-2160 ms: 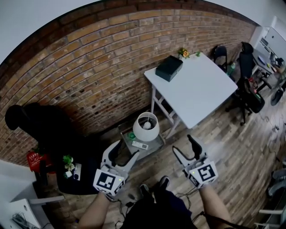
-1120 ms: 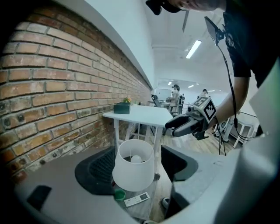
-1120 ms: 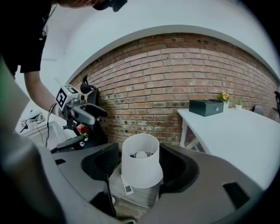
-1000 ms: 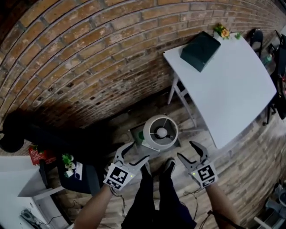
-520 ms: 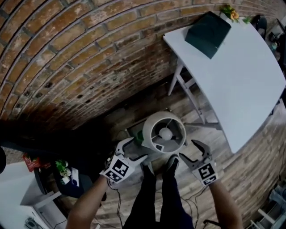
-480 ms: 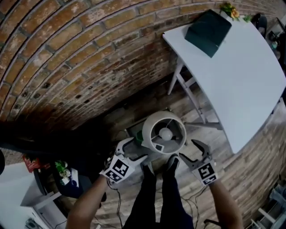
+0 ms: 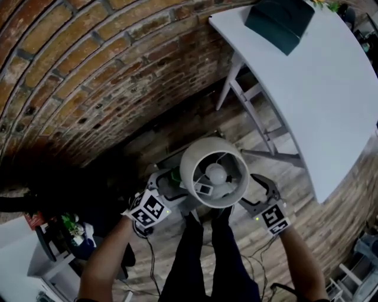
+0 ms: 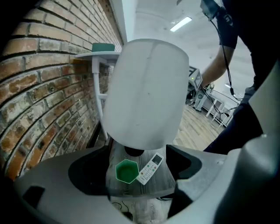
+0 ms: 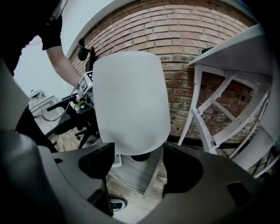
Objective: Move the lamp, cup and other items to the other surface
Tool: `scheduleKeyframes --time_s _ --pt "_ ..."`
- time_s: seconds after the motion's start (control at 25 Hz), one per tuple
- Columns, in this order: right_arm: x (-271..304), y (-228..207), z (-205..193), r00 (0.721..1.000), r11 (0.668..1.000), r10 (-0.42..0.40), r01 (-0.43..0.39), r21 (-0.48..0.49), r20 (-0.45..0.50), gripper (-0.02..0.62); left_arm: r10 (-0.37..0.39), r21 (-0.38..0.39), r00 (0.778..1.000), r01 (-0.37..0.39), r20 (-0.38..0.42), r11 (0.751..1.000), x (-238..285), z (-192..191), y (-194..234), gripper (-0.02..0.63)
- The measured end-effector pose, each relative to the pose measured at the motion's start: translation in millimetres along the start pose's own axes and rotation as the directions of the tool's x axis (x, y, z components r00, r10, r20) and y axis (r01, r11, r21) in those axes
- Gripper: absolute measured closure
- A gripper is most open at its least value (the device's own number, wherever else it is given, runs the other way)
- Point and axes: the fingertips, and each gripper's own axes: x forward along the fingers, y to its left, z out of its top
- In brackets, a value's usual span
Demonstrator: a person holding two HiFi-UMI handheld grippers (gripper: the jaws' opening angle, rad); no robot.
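A lamp with a white drum shade (image 7: 214,171) stands on a small grey side table (image 7: 171,158) by the brick wall. My left gripper (image 7: 164,190) is just left of the shade and my right gripper (image 7: 255,191) just right of it. In the left gripper view the shade (image 8: 146,94) rises ahead, with a green cup (image 8: 127,170) and a white remote (image 8: 149,168) on the table (image 8: 144,186) at its foot. The right gripper view shows the shade (image 9: 129,100) above its dark base (image 9: 140,156). Both grippers' jaws are opening, and neither pair presses on anything.
A white table (image 7: 307,88) stands to the right with a dark green box (image 7: 280,17) on it; its legs (image 9: 205,109) show close by. The brick wall (image 7: 88,76) runs behind. A dark desk with a small plant (image 7: 71,224) is at the left.
The view has closed in on the lamp. Both grippers have come forward to either side of the shade, and their jaws stand wider apart.
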Motion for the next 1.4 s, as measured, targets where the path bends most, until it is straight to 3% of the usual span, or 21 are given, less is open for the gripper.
scheduleKeyframes --time_s 0.24,0.4,0.56,0.84,1.04,1.28,1.4 --pt "23 3 -19 0.999 0.99 0.049 -0.05 -0.135 -0.013 0.229 -0.025 0.05 0.999 0.026 -0.036 0.998 28 -15 14 0.216" --pt "25 -1 -20 0.996 0.99 0.092 -0.089 -0.11 0.021 0.207 -0.046 0.115 0.998 0.052 -0.051 0.992 36 -17 18 0.216" --pt "19 -2 -33 0.995 0.99 0.104 -0.104 -0.092 -0.009 0.224 -0.075 0.153 0.994 0.086 -0.076 0.984 43 -19 15 0.216" --pt "48 0 -52 0.991 0.977 0.12 -0.128 -0.168 -0.055 0.219 -0.086 0.172 0.994 0.097 -0.069 0.98 53 -12 16 0.216" --pt "58 -6 -29 0.992 0.966 0.122 -0.122 -0.227 -0.013 0.209 -0.073 0.176 0.996 0.082 -0.054 0.981 58 -3 27 0.218" --pt "56 -6 -22 0.995 0.972 0.102 -0.097 -0.214 0.012 0.22 -0.051 0.26 0.997 0.066 -0.062 0.963 53 3 26 0.218" --pt "54 -7 -26 0.997 0.972 0.074 -0.074 -0.224 -0.005 0.227 -0.063 0.251 0.997 0.07 -0.036 0.965 48 10 21 0.218"
